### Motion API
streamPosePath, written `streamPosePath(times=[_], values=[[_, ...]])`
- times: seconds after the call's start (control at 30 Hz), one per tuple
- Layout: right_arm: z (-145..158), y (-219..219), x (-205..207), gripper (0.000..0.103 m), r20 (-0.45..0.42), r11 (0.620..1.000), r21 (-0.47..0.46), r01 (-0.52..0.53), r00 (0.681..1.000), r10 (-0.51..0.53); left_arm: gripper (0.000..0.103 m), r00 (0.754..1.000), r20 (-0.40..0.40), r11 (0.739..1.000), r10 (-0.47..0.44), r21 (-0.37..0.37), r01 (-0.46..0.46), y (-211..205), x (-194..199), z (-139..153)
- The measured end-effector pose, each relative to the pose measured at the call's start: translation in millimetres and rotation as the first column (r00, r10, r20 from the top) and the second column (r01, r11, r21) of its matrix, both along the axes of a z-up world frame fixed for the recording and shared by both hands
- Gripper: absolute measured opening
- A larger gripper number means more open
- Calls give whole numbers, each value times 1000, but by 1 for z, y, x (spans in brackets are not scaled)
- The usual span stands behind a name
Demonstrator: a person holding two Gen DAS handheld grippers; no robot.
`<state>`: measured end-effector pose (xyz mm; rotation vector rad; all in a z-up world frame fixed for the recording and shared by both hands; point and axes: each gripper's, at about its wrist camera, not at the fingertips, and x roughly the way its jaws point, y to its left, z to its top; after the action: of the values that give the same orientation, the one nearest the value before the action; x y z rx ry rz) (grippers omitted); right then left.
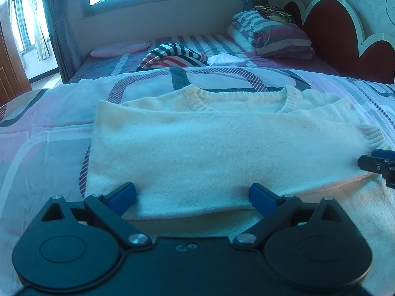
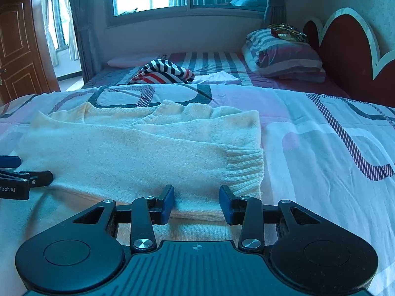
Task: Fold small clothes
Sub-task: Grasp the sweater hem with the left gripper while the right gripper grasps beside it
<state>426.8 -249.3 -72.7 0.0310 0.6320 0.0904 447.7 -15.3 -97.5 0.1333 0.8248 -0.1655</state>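
Sweater (image 1: 197, 153), cream knit, lies partly folded on the bed quilt (image 1: 49, 128). Left tool (image 1: 193, 198) and right tool (image 2: 196, 203) both spread wide, straddling its near folded edge, gripping nothing. Beyond: striped garment (image 1: 172, 56), pillow (image 1: 274, 34).

Striped pillow (image 1: 276, 34) by red headboard (image 1: 345, 37), wooden door (image 2: 17, 46) left

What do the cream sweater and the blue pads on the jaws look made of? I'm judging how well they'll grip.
Cream sweater: looks like a soft, fuzzy knit, wool or acrylic, with a matte nap and ribbed cuff and collar.
Blue pads: smooth, matte, probably rubber or soft plastic; the pictures don't settle which. They sit on black, likely plastic, linkages.
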Motion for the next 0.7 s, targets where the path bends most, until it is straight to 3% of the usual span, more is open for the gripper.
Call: streamPosePath(times=[0.17, 0.5, 0.6, 0.7], values=[[8, -16, -9, 40, 21, 998, 60, 17, 1000, -18, 99, 1000, -10, 1000, 9, 17, -9, -2, -2, 1], [6, -27, -3, 40, -16, 997, 60, -42, 999, 43, 102, 996, -44, 996, 75, 59, -73, -9, -1, 6], [16, -37, -11, 40, -22, 991, 104, -78, 996, 81, 91, 995, -76, 995, 67, 85, -60, -10, -22, 10], [21, -59, -33, 40, -42, 983, 157, -100, 993, 107, 81, 992, -102, 996, 79, 57, -74, 8, -63, 13]])
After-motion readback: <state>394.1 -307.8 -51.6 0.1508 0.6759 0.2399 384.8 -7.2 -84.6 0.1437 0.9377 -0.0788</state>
